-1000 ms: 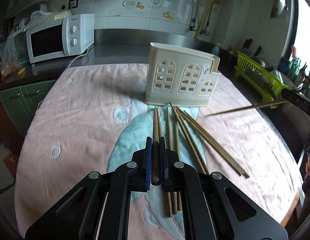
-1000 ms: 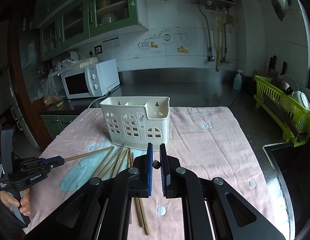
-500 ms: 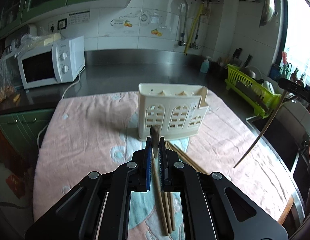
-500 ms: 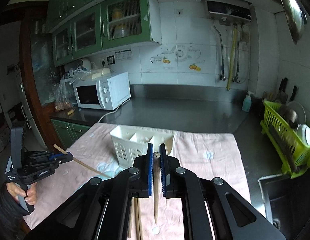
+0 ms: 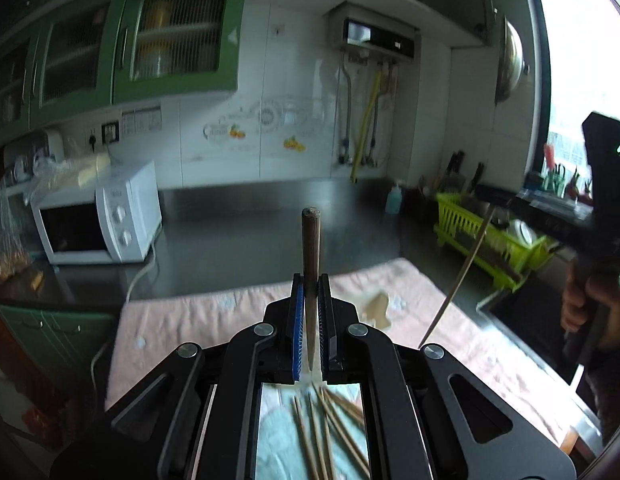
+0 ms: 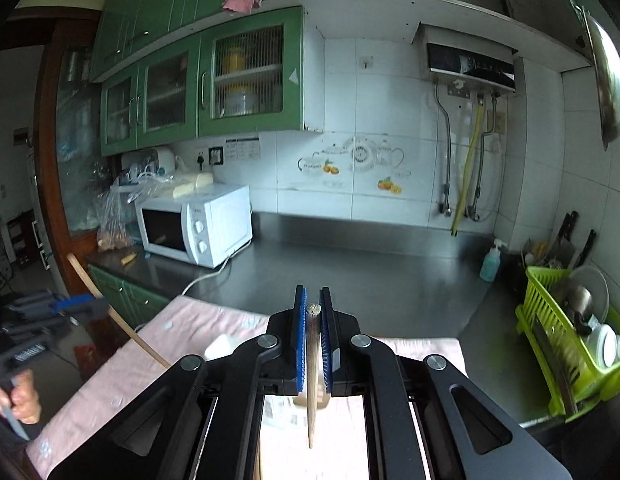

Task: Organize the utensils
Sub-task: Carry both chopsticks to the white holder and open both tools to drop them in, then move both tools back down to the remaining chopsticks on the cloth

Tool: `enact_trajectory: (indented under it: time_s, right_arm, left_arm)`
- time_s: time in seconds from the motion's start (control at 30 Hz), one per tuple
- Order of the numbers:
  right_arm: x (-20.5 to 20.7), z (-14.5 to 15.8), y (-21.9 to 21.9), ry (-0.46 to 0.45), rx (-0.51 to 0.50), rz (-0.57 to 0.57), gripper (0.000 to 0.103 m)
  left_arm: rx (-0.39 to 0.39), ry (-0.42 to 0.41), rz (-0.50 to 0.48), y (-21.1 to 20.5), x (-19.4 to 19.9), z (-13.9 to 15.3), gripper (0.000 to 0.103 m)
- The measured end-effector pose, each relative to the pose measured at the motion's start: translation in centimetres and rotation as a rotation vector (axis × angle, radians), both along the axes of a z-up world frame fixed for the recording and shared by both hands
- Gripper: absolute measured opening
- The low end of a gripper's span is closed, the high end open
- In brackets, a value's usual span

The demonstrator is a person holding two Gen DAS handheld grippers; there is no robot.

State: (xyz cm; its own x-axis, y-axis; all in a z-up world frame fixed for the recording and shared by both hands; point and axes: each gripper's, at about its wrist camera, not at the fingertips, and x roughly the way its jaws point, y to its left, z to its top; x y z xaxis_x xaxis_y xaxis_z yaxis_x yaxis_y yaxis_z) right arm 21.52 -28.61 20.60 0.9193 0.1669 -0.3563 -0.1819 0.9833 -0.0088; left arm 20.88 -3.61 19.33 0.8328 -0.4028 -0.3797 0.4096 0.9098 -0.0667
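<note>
Green-cupboarded kitchen behind, both grippers hold one chopstick each, clamped near its thick end and hanging tip-down, left gripper (image 5: 310, 312) on a dark chopstick (image 5: 310, 248), right gripper (image 6: 312, 320) on a pale chopstick (image 6: 312, 380), seemingly lifted above the pink-clothed worktop (image 5: 181, 320) to drop upright into the cream holder (image 6: 219, 346), while loose chopsticks (image 5: 322, 432) lie below.

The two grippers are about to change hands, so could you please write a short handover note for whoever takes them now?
Left gripper: shut on one chopstick, thick end pointing up past the pads, held in the air.
Right gripper: shut on another chopstick, tip hanging down.
Loose chopsticks lie on the pink cloth below the left gripper.
The cream holder stands on the cloth, mostly hidden behind the right gripper.
Done: two chopsticks picked up.
Left: put both into the holder, then gather the rest.
</note>
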Motion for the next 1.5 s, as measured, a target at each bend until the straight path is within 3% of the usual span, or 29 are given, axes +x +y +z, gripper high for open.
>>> enact_trajectory:
  time_s: [0.23,0.53,0.8,0.87,1.0,1.07,1.23,1.5]
  right_arm:
    - [4.3,0.6,0.8,-0.038,0.010,-0.028,0.006]
    - [8.2,-2.8,1.7,-0.015,0.025,-0.013,0.006]
    - [9.2,-5.6,1.9,0.055,-0.005,-0.017,0.008]
    - [8.9,-5.9,1.8,0.060,-0.007,-0.017,0.012]
    - [7.6,-5.6,1.6,0.038,-0.015,-0.030,0.033]
    - [6.4,-5.2,1.6,0.021,-0.027,-0.032,0.033]
    - [2.3,-5.5,1.0,0.015,-0.019,-0.012,0.033]
    - [-4.8,-12.4,1.2,0.157,-0.007,0.056,0.033]
  left_arm:
    - [0.008,-0.075,0.065,-1.5,3.3,2.2,0.005]
    - [0.022,0.013,0.106,-2.5,9.0,-2.1,0.005]
    - [-0.002,0.087,0.102,-1.5,10.6,-4.6,0.008]
    - [-0.001,0.087,0.097,-1.6,10.3,-4.6,0.008]
    - [0.001,0.080,0.091,-1.7,9.4,-4.1,0.014]
    - [0.002,0.059,0.093,-1.5,8.4,-3.6,0.026]
    - [-0.012,0.028,0.092,-0.7,4.8,-2.9,0.035]
    - [-0.010,0.065,0.085,1.2,-1.5,-6.1,0.042]
